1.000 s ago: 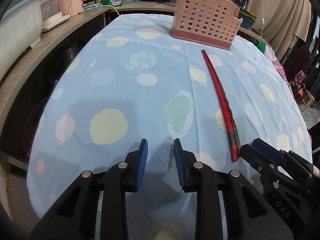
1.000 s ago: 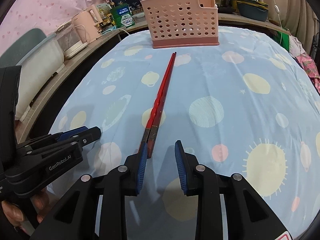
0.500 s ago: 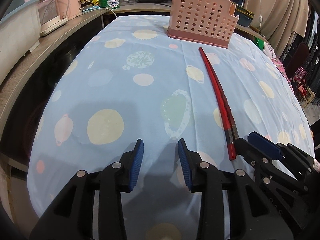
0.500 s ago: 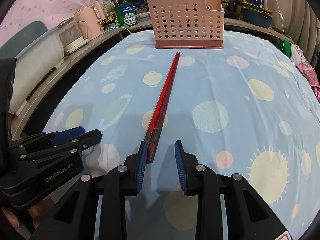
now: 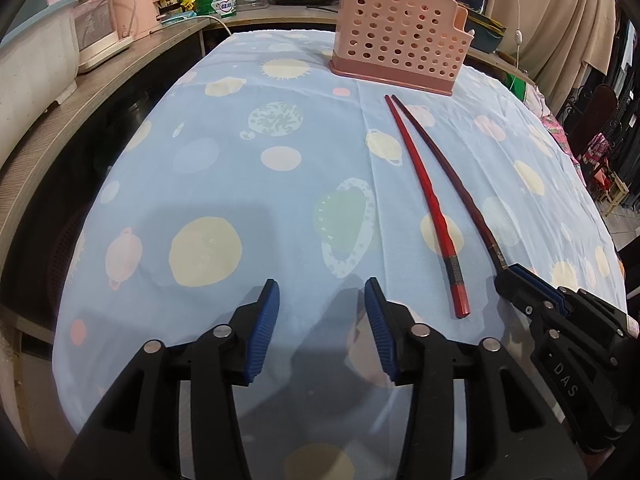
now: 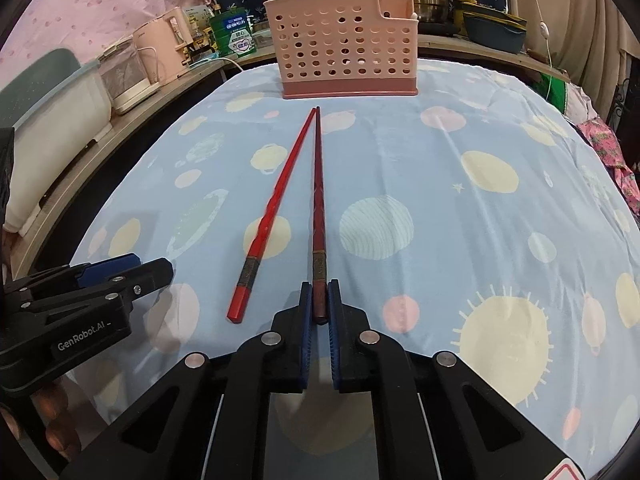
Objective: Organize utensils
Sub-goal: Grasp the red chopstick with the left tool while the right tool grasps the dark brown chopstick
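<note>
Two long red chopsticks lie on the blue planet-print cloth, tips pointing at a pink perforated utensil basket (image 6: 343, 46) at the far end. My right gripper (image 6: 319, 300) is shut on the thick end of the darker chopstick (image 6: 319, 196), also seen in the left wrist view (image 5: 452, 168). The brighter red chopstick (image 6: 276, 208) lies loose to its left, also in the left wrist view (image 5: 424, 196). My left gripper (image 5: 322, 312) is open and empty, low over the cloth, left of both chopsticks. The basket (image 5: 400, 44) stands upright.
A wooden counter (image 5: 100, 80) runs along the left with a white bin, pink appliances (image 6: 160, 46) and a green box. Pots stand behind the basket. The table (image 6: 520, 208) drops off on the right near clothes and chairs.
My right gripper has closed on the darker chopstick and pulled it sideways, apart from the brighter one. My left gripper has opened slightly wider and stayed in place.
</note>
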Demonstrator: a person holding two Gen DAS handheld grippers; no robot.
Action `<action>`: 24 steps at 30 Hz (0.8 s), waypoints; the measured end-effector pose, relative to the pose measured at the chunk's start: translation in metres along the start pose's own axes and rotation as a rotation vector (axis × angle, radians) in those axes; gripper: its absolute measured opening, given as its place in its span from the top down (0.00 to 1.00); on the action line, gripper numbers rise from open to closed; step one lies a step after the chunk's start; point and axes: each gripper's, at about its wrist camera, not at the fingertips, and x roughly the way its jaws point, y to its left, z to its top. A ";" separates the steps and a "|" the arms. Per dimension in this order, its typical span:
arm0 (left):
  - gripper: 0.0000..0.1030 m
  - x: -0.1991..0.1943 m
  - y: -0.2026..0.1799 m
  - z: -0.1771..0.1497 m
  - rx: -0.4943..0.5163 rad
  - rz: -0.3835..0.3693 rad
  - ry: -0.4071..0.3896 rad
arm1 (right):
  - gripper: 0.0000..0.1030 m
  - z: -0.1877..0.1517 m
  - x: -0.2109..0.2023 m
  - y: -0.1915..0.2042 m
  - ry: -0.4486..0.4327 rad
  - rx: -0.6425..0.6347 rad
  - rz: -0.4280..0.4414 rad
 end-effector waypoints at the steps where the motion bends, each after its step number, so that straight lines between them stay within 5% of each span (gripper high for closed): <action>1: 0.57 0.000 -0.001 0.000 0.001 -0.003 0.000 | 0.94 -0.001 -0.001 -0.003 -0.002 0.004 -0.003; 12: 0.46 -0.003 -0.036 0.003 0.042 -0.088 0.008 | 0.94 -0.007 -0.011 -0.036 -0.013 0.086 -0.029; 20: 0.46 0.012 -0.061 0.007 0.078 -0.089 0.032 | 0.94 -0.009 -0.012 -0.039 -0.012 0.098 -0.014; 24: 0.55 0.014 -0.062 0.009 0.087 -0.068 0.027 | 0.94 -0.010 -0.012 -0.040 -0.013 0.098 -0.010</action>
